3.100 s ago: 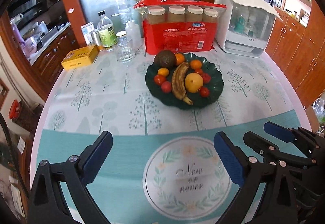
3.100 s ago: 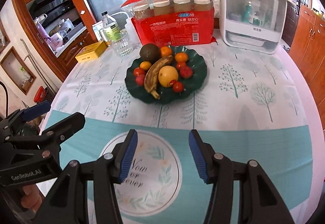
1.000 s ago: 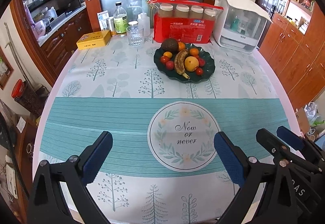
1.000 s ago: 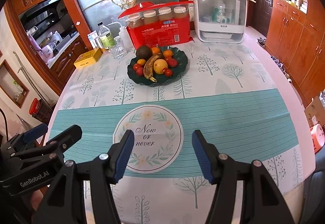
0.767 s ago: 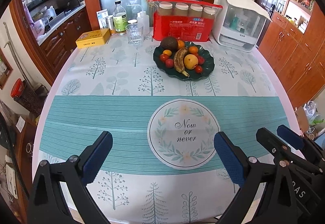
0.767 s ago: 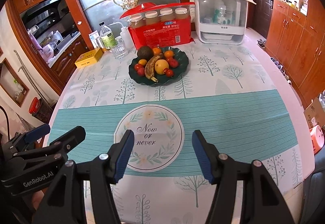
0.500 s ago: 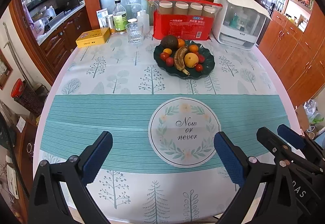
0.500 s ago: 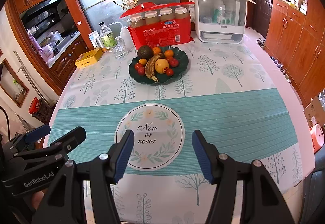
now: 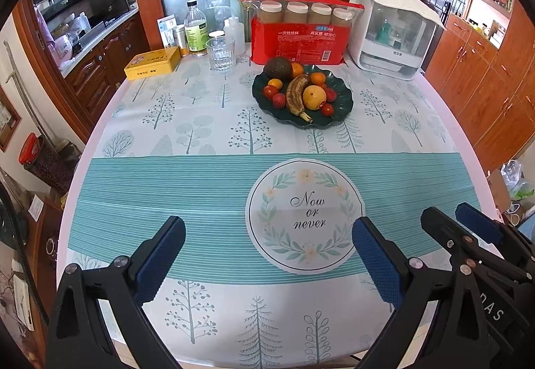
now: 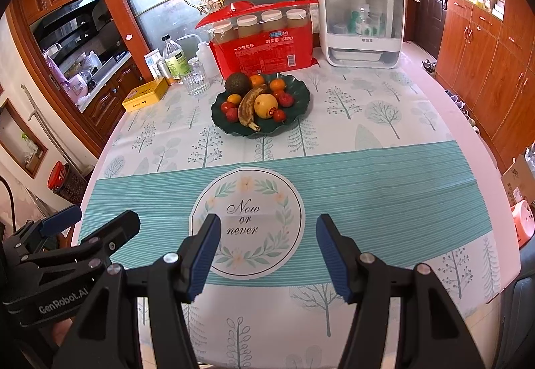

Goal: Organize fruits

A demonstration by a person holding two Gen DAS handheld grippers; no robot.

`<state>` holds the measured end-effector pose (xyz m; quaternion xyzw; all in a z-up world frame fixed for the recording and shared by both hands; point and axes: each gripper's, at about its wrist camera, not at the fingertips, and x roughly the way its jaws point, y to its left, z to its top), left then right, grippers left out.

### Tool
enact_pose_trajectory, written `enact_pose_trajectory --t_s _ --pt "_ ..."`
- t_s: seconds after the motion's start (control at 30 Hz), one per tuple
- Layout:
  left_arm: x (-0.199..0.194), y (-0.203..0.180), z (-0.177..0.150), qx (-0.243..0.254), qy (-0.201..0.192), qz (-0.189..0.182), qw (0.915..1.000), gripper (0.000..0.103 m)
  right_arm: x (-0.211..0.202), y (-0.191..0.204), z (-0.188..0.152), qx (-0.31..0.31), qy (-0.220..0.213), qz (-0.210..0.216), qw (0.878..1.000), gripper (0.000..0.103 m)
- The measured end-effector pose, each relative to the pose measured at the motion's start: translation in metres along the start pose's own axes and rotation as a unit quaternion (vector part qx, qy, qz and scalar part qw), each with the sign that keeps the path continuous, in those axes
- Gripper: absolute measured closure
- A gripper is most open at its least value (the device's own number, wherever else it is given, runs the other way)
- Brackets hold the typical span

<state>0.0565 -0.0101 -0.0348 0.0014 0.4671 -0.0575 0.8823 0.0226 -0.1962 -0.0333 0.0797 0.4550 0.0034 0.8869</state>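
Note:
A dark green plate (image 9: 344,101) (image 10: 301,101) stands on the far half of the table. On it lie a spotted banana (image 9: 296,95) (image 10: 249,106), a yellow round fruit (image 9: 314,97) (image 10: 265,105), an avocado (image 9: 277,67) (image 10: 238,83), small oranges and several red fruits. My left gripper (image 9: 267,252) hangs open over the near table edge, far from the plate, with nothing between its fingers. My right gripper (image 10: 267,252) is open too and holds nothing. Each gripper shows at the edge of the other's view: the right gripper (image 9: 468,232) and the left gripper (image 10: 90,225).
Behind the plate stand a red pack of paper cups (image 9: 301,34), a white dispenser box (image 9: 394,31), a glass (image 9: 220,53), bottles (image 9: 195,28) and a yellow tin (image 9: 152,63). The tablecloth (image 9: 200,188) has a round "Now or never" print. Wooden cabinets (image 10: 485,68) line the right side.
Three seconds ago both grippers were close to the plate; they have drawn back to the near table edge. Over the last second they have hardly moved. The jaws stayed open.

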Motion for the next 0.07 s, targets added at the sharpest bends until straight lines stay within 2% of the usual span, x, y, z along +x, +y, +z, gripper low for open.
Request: enact_pose_trajectory --t_s 0.07 --pt "0.0004 -0.0007 0.0007 0.000 0.000 0.000 1.0000 0.004 -0.0003 0.0005 -0.0007 -0.001 -0.001 0.000 1.000 0.043"
